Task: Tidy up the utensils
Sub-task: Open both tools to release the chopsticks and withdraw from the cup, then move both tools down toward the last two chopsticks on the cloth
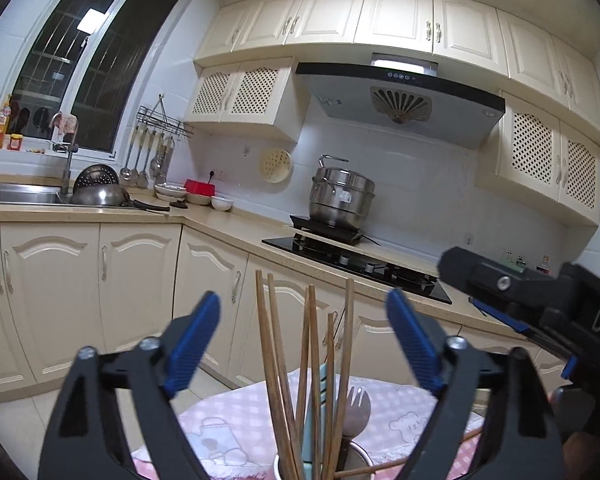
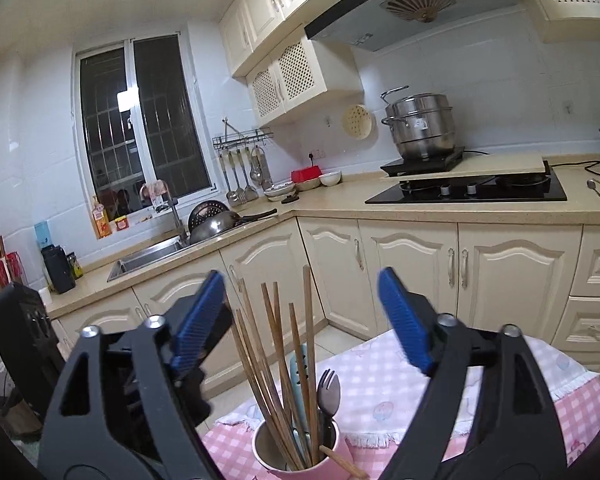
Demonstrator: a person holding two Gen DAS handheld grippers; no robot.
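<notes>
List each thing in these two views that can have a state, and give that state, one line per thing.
left gripper: open, empty
right gripper: open, empty
pink cup: upright on the checked cloth
wooden chopsticks: standing in the cup, fanned
dark fork: in the cup, tines up
loose chopstick: lying outside the cup
steamer pot: lidded, on the cooker

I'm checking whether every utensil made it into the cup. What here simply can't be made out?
- Cup base: cut off by the bottom edge, right wrist view.
- Lower ends of the chopsticks and spork: hidden inside the cup.
- Loose chopstick on the tablecloth: ends hidden behind the left gripper fingers, left wrist view.
- Table area under both open grippers, including the right gripper: blocked.
</notes>
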